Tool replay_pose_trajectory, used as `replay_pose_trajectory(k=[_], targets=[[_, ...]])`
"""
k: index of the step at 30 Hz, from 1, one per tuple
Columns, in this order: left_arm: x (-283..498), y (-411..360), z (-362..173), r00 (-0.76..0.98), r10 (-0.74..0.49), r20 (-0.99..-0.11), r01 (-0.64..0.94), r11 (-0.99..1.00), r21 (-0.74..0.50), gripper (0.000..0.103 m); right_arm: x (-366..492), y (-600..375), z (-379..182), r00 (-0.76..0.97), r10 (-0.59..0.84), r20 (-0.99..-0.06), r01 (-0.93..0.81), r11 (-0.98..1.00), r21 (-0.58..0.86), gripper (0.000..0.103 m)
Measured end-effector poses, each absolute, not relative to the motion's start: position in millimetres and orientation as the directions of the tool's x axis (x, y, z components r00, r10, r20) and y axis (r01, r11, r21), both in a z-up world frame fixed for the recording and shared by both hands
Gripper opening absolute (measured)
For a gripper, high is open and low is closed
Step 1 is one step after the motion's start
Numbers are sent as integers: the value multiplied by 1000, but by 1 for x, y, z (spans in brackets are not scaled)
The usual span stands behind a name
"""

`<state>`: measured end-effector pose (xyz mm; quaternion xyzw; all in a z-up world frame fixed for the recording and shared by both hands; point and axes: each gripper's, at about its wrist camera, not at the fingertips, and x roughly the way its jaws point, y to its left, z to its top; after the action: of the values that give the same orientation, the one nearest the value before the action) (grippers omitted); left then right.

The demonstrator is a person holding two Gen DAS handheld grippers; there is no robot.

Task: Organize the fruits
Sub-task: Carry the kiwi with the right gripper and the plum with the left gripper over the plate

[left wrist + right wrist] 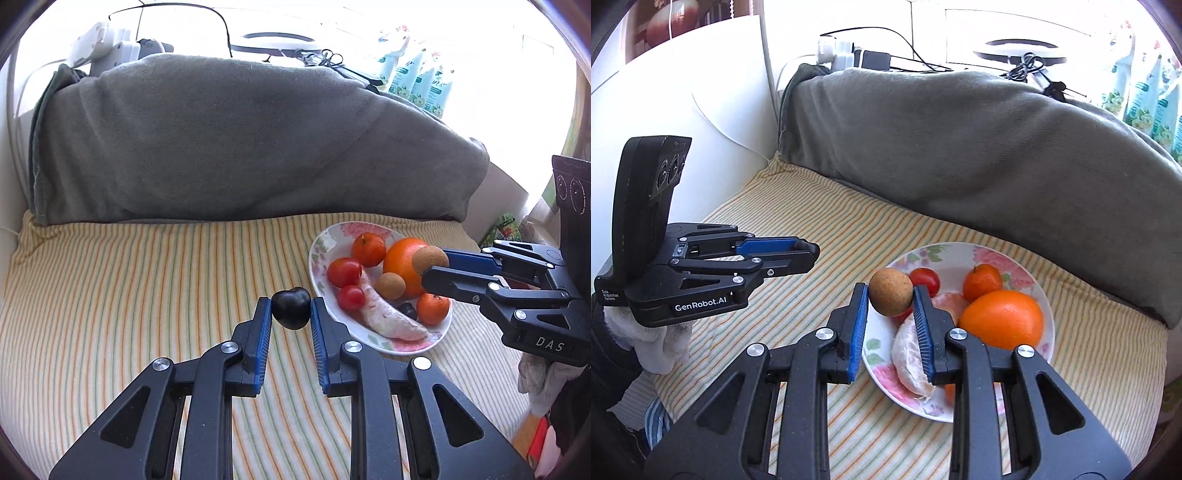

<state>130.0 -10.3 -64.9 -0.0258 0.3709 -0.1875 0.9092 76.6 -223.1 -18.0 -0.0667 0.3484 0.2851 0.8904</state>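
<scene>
On the striped yellow towel [129, 295] that covers the surface, I have my left gripper [291, 314] closed about a dark plum [291, 308], its blue pads [264, 325] pressed to both sides, just beside the rim of the floral plate [319, 251]. My right gripper [890, 299] is clamped on a small brown fruit [890, 297], held above the plate's near edge. The plate carries a big orange [1001, 319], a mandarin [982, 282], a tomato [925, 280] and a peeled pale segment [910, 363]. Behind the towel a grey blanket [240, 140] lies heaped; past it I see cables, a power strip [836, 50] and bright window light.
</scene>
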Motion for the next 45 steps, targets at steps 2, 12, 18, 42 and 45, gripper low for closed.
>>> replay_pose_trajectory(k=[2, 12, 18, 42, 45], targets=[[132, -15, -62, 655, -367, -660, 330, 925, -187, 20, 76, -236, -16, 608, 451, -654, -534, 841, 83, 26], [145, -42, -54, 651, -398, -646, 374, 909, -183, 20, 75, -279, -15, 647, 398, -651, -454, 886, 91, 26], [153, -56, -52, 646, -409, -644, 395, 902, -176, 20, 76, -285, -19, 646, 394, -654, -443, 891, 100, 26], [173, -90, -56, 622, -409, -668, 434, 890, -140, 20, 76, -275, -32, 612, 433, -662, -473, 871, 133, 26], [174, -92, -56, 621, -407, -670, 435, 890, -138, 20, 77, -273, -33, 608, 434, -665, -478, 869, 130, 26]])
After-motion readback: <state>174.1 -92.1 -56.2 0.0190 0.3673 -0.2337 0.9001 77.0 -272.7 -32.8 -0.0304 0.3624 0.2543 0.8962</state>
